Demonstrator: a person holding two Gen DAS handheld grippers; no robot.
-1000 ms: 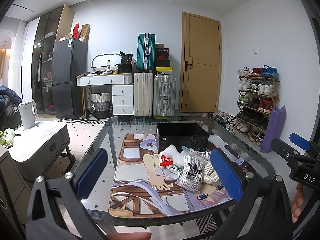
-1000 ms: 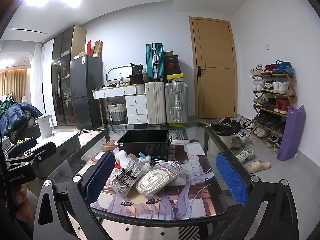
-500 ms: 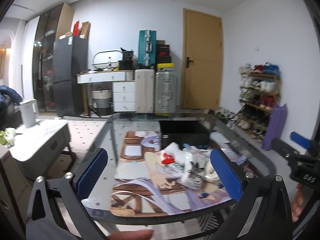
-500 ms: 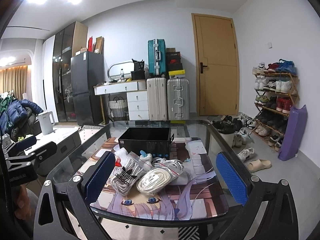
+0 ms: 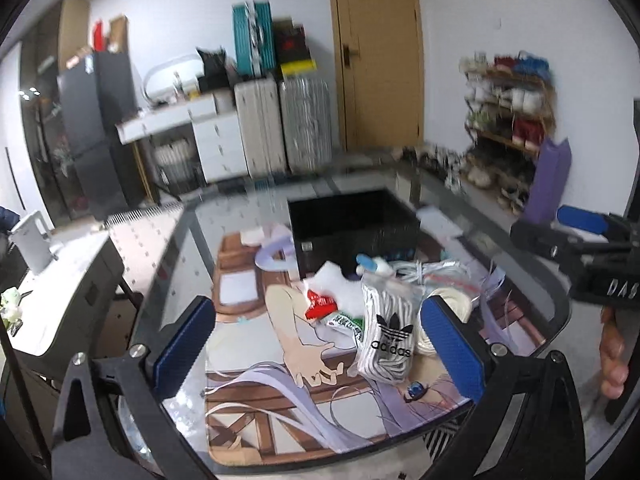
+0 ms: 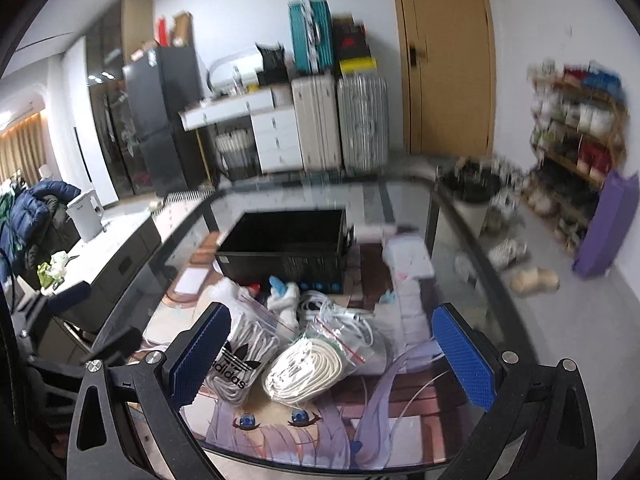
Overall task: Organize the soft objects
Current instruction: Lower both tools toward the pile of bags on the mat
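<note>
The left black two-finger gripper with blue ribbed pads [image 5: 320, 356] has its jaws spread wide, gripping nothing. The right black two-finger gripper with blue ribbed pads [image 6: 334, 354] is equally wide apart and empty. A hand [image 5: 614, 354] grips the right gripper's handle.

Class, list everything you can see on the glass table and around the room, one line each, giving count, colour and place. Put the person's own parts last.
box: 1, black, open, back of mat
adidas bag: 1, clear, laces inside, mat front
cord bag: 1, white coil, right of adidas bag
mat: 1, printed, on table
table: 1, glass
suitcases: 3, teal, cream, silver, back wall
door: 1, tan
kettle: 1, white, left counter
left gripper: blue pads, open
right gripper: blue pads, open
</note>
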